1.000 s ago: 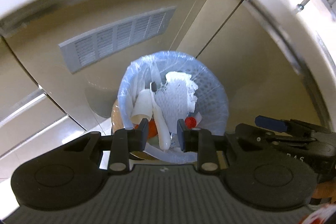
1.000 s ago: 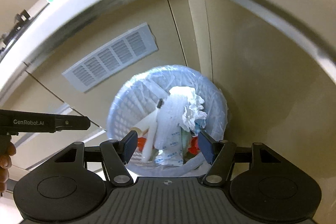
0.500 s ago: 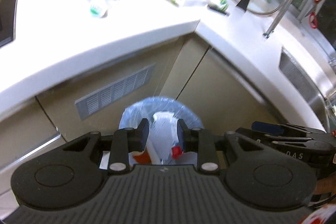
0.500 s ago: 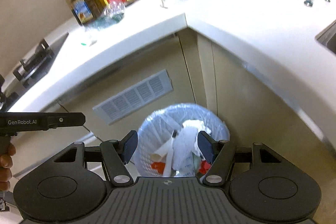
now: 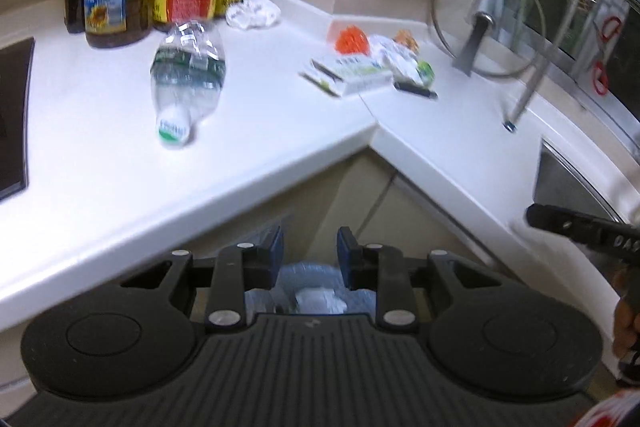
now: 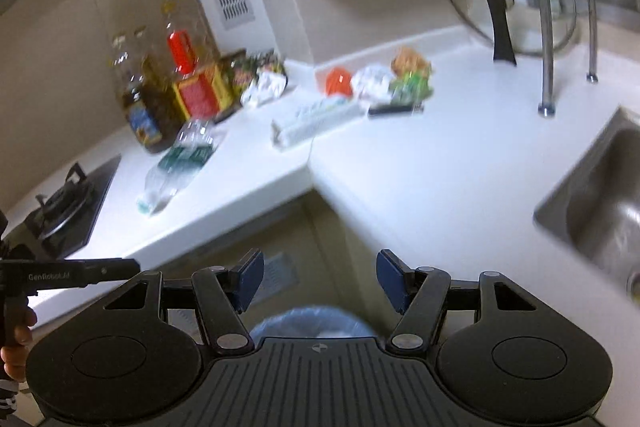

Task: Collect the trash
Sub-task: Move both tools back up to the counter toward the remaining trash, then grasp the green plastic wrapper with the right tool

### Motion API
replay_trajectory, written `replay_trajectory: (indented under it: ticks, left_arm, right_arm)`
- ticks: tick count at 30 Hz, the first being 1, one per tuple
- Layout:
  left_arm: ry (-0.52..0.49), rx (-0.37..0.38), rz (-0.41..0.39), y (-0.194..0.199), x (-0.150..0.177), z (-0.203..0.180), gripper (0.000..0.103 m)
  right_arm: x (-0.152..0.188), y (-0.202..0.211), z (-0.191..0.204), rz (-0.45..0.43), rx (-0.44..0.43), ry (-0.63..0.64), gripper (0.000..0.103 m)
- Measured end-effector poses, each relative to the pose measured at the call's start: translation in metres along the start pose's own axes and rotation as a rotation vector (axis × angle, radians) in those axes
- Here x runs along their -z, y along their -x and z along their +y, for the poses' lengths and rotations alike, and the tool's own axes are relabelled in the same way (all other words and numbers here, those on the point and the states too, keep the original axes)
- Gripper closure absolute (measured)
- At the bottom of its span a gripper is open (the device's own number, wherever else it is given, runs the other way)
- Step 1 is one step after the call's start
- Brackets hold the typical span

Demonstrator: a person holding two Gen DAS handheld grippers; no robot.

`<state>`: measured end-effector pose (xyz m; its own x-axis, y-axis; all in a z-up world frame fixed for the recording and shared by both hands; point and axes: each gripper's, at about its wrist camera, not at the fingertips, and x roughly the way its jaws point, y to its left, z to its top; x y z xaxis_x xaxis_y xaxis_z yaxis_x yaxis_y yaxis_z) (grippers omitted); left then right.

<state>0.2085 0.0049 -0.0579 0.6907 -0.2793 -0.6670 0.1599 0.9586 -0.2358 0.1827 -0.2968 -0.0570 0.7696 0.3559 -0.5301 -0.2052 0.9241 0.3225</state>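
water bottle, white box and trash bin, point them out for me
water bottle [image 5: 188,67], left wrist view, on its green label
white box [image 5: 348,77], left wrist view, on its top face
trash bin [image 6: 308,321], right wrist view, on its bag-lined rim

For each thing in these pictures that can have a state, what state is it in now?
Left gripper: open, nothing between its jaws.
Right gripper: open wider, empty.
Clear plastic water bottle: lying on its side on the white counter, cap on.
Blue-lined trash bin: on the floor below the counter, open; trash shows inside in the left view.
Flat white carton: lying flat.
Glass pot lid: standing upright.
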Motion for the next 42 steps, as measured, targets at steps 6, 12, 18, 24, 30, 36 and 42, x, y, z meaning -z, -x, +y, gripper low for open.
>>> replay_trajectory:
  ticks: [6, 12, 18, 24, 30, 36, 42]
  left_arm:
    - [0.027, -0.048, -0.025, -0.031, -0.037, -0.013, 0.078]
    - [0.047, -0.077, -0.048, -0.066, -0.074, -0.029, 0.078]
    - [0.026, -0.083, -0.068, -0.099, -0.108, -0.045, 0.078]
    - [0.0, -0.1, -0.083, -0.127, -0.131, -0.05, 0.077]
    - [-0.004, -0.132, -0.081, -0.147, -0.145, -0.045, 0.073]
    - [-0.013, -0.154, -0.075, -0.161, -0.153, -0.04, 0.071]
    - [-0.021, -0.154, -0.076, -0.17, -0.16, -0.038, 0.065]
  right_arm:
    - [-0.053, -0.031, -0.05, -0.02, -0.008, 0.041, 0.04]
    - [-0.101, -0.076, -0.102, -0.03, -0.001, 0.056, 0.04]
    - [-0.142, -0.128, -0.139, -0.039, 0.007, 0.05, 0.042]
    - [-0.165, -0.176, -0.16, -0.033, 0.02, 0.02, 0.047]
    - [-0.174, -0.209, -0.17, -0.027, 0.001, -0.028, 0.048]
    - [-0.177, -0.238, -0.176, -0.018, 0.002, -0.071, 0.048]
    - [-0.181, -0.256, -0.183, -0.013, -0.007, -0.117, 0.055]
